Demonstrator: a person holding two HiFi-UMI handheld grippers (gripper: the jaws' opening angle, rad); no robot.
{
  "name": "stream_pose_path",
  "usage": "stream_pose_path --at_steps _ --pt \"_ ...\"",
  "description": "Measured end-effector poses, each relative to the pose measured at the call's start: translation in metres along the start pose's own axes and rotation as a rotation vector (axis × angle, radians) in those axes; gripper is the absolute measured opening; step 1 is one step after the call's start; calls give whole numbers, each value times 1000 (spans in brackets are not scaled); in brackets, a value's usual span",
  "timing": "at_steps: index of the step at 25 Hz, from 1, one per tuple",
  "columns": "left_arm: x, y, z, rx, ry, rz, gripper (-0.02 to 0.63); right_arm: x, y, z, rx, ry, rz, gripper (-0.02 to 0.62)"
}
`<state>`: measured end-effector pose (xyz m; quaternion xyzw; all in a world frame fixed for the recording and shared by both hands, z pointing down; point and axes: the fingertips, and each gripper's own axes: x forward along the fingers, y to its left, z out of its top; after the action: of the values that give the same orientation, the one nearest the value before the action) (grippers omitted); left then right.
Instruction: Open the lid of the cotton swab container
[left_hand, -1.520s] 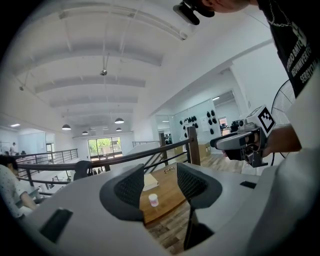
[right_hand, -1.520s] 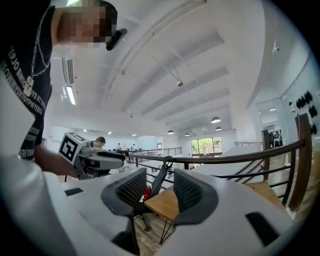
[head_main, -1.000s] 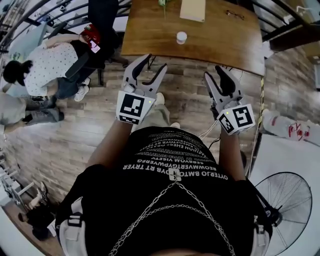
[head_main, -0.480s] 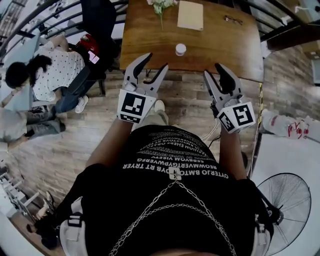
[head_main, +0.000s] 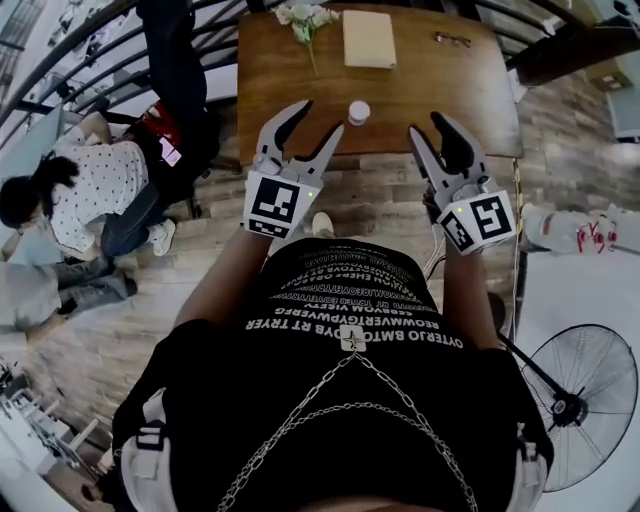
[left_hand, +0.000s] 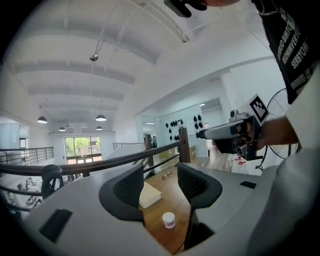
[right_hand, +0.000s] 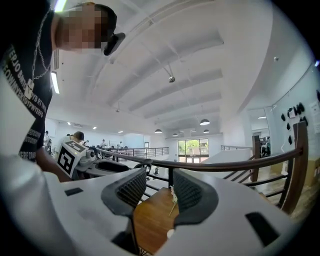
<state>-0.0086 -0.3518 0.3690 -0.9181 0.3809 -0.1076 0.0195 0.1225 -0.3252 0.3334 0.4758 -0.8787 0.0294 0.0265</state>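
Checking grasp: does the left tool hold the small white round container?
No, the left tool is open, with the small white round container standing free beyond it.

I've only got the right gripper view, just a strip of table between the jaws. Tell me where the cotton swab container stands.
Observer: In the head view the cotton swab container stands near the near edge of the table. It is between the left gripper and the right gripper, nearer the left one.
Operator: Report the left jaws.
Observer: The left gripper view shows them apart with nothing between the pads. The container sits on the table beyond them, and its lid looks closed.
Operator: Name what else is on the table.
Observer: A beige notebook and a pair of glasses lie toward the far edge.
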Motion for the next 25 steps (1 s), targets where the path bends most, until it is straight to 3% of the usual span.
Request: stream_pose_path --at_steps 6,12,18,25 --pt "17 12 1 4 -2 -23 215 5 -16 -7 25 20 -55 166" --pt "30 25 -22 -12 30 -24 216 4 -32 -27 60 46 -81 170" --pt "68 14 -67 -50 69 -60 224 16 -61 -49 78 65 -76 170" --pt "105 -5 -121 -35 99 -72 225 28 -76 -77 88 104 -25 170"
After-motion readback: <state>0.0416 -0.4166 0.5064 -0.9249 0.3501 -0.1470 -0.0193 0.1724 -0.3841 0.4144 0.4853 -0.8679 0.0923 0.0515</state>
